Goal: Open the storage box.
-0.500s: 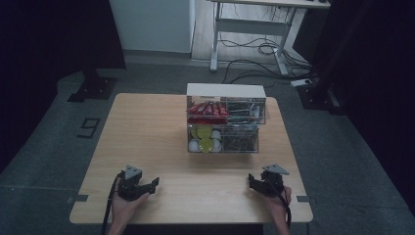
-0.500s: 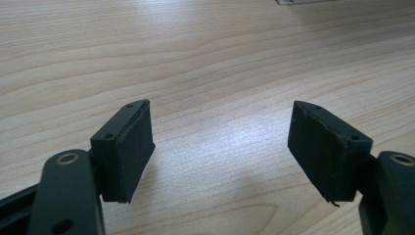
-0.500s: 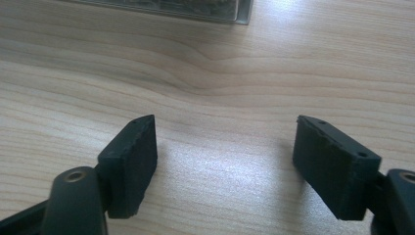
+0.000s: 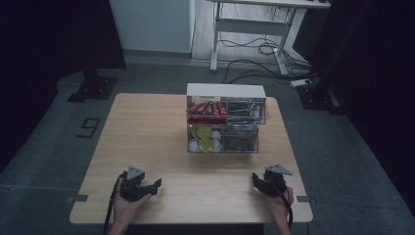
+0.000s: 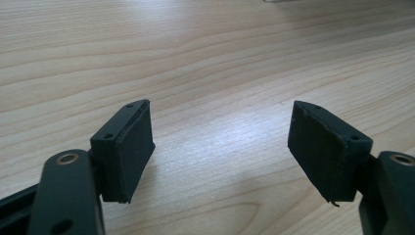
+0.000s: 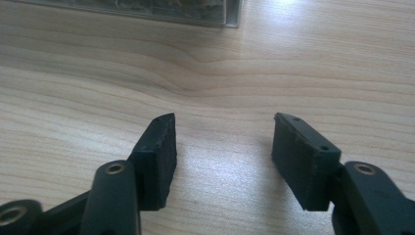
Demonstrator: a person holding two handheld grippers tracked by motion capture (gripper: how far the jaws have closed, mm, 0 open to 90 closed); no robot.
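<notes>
**Mia:** See the left claw [image 4: 157, 184]? It sits low and left in the high view, and a hand [image 4: 128, 205] holds it. Its jaws stand wide apart. Nothing is between them.

**Tom:** And the right claw [image 4: 256, 179]?

**Mia:** Low and right in the same view. Its jaws are apart too, with just bare wood between them. The pads [image 6: 159, 159] are black, flat and a bit rough on the edges.

**Tom:** What are they resting over?

**Mia:** The surface [image 4: 147, 132]. It is pale wood, smooth, with long wavy lines in it. It looks a little shiny under the light.

**Tom:** What is that see-through thing?

**Mia:** A clear box [image 4: 225, 120] with little rooms in it, in the middle of the high view, well apart from both claws. It looks like hard plastic with straight sides. There are red things [image 4: 208, 108] in the upper left room and round yellow and white things [image 4: 205, 139] in the lower left room. The stuff on its right side is grey and too small to tell.

**Tom:** Can the right claw see it?

**Mia:** Yes, its corner [image 6: 230, 17] peeks in at the top of the right gripper view.
</notes>
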